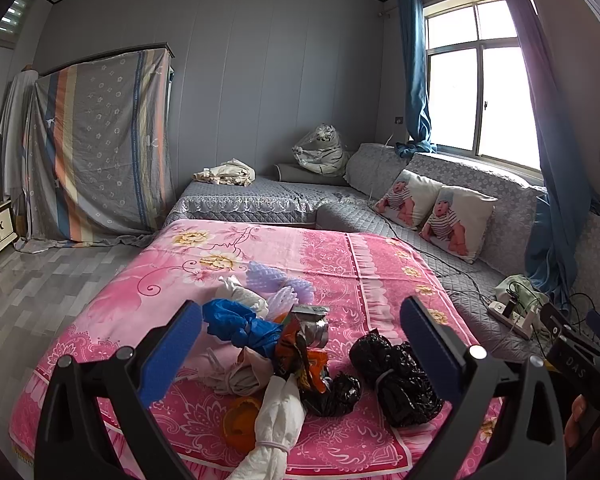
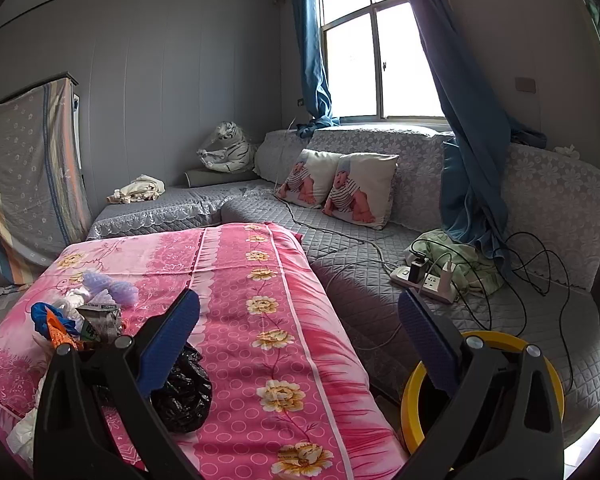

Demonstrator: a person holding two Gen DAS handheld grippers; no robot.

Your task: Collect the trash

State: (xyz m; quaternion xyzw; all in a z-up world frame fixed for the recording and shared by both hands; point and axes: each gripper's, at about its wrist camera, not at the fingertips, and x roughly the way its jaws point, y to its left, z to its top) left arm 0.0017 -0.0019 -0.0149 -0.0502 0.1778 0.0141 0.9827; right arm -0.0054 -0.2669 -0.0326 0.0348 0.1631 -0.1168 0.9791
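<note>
Black bags, three, two cushions, yellow bin

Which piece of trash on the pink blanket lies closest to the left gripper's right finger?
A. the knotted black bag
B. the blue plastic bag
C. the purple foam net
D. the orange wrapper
A: in the left wrist view the knotted black bag lies right beside that finger, while the left gripper stands open above the pile.
</note>
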